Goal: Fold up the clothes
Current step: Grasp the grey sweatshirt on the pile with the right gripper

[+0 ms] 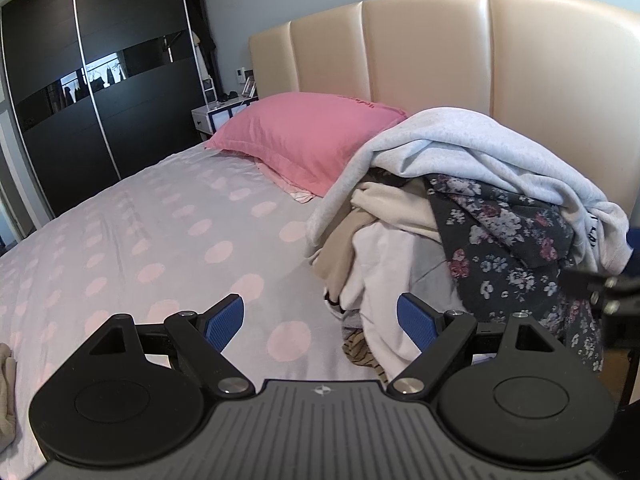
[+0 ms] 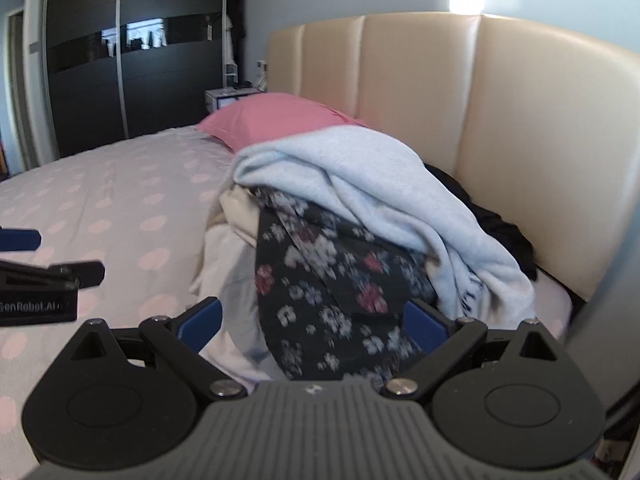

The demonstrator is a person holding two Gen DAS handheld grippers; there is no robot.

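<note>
A heap of clothes lies on the bed against the headboard. On top is a light grey sweatshirt (image 1: 480, 152) (image 2: 360, 184); under it hang a dark floral garment (image 1: 516, 256) (image 2: 332, 280), cream and white pieces (image 1: 384, 232) and a striped piece (image 1: 360, 352). My left gripper (image 1: 320, 320) is open, hovering over the sheet at the heap's near left edge, with nothing between its blue pads. My right gripper (image 2: 316, 324) is open too, its fingers either side of the floral garment's lower part; whether they touch it I cannot tell.
The bed has a pale sheet with pink dots (image 1: 160, 248), free to the left of the heap. A pink pillow (image 1: 308, 140) lies by the cream padded headboard (image 1: 420, 48). A dark sliding wardrobe (image 1: 100, 80) and a white nightstand (image 1: 216, 114) stand beyond. A beige cloth (image 1: 6, 392) lies at the left edge.
</note>
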